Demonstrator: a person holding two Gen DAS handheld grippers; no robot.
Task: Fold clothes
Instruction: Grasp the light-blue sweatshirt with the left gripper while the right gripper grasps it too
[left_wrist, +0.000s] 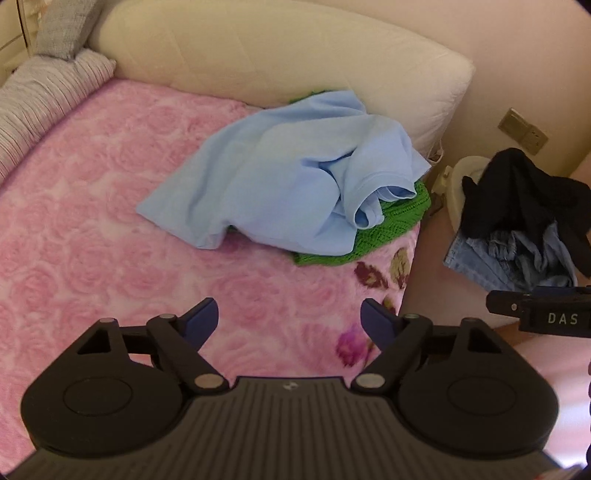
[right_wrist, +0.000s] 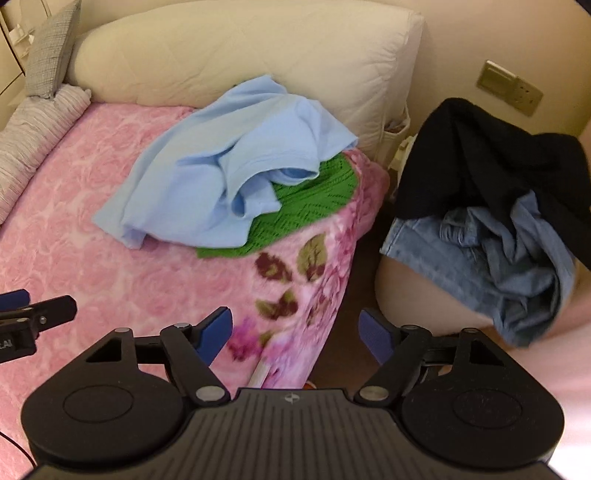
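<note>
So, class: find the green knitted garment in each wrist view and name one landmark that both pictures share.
Left wrist view: the green knitted garment lies right of centre, mostly covered by the light blue shirt, near the bed's right edge.
Right wrist view: the green knitted garment sits at centre, showing below and right of the light blue shirt.
Shared landmark: the cream headboard behind the pile.

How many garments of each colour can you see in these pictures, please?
Light blue shirt: 1
Green knit: 1
Black garment: 1
Denim garment: 1, though the heap may hide more
Total: 4
</note>
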